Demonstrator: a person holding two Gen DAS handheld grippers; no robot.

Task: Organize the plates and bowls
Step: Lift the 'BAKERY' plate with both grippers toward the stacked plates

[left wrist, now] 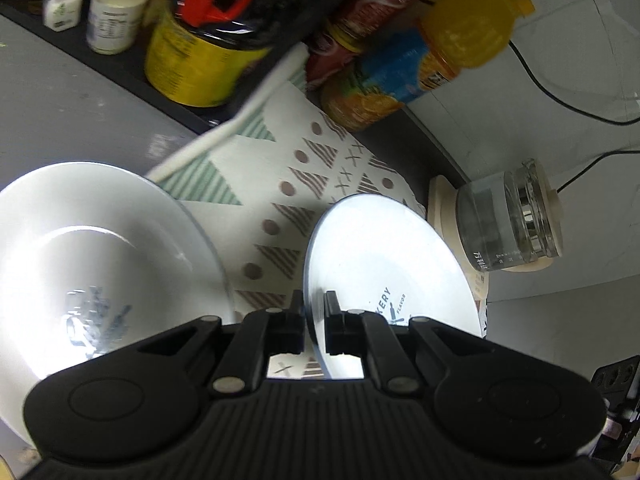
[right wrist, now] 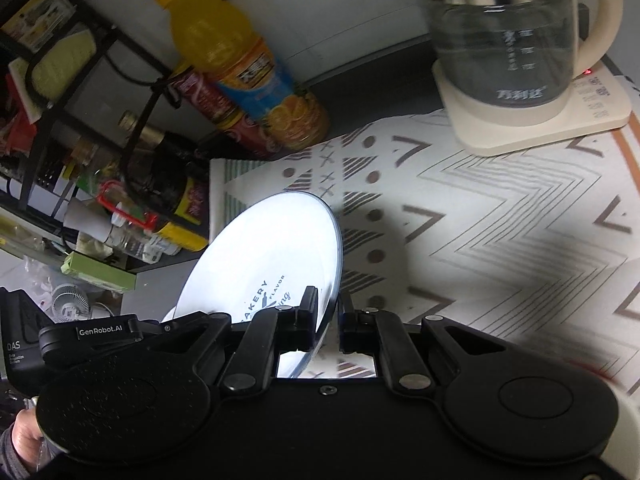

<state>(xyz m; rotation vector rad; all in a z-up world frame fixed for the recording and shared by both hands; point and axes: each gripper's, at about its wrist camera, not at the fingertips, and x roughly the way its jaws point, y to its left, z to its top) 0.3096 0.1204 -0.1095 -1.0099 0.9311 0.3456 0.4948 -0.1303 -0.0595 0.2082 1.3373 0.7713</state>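
In the left wrist view my left gripper [left wrist: 314, 300] is shut on the left rim of a white plate [left wrist: 384, 264] printed with blue "BAKERY FLAVOR". The plate is tilted up above the patterned mat [left wrist: 272, 160]. A second, deeper white plate [left wrist: 100, 240] with a blue print fills the lower left, and what it rests on is hidden. In the right wrist view my right gripper [right wrist: 328, 300] is shut on the right rim of a plate [right wrist: 264, 248] with the same print. The left gripper's body shows just to its left. I cannot tell whether both grip one plate.
A glass kettle [right wrist: 504, 40] on a cream base stands at the mat's [right wrist: 480, 220] far right. An orange juice bottle [right wrist: 240, 64], cans and jars crowd the back left beside a black wire rack [right wrist: 40, 120]. A hand [right wrist: 20, 440] shows at the lower left.
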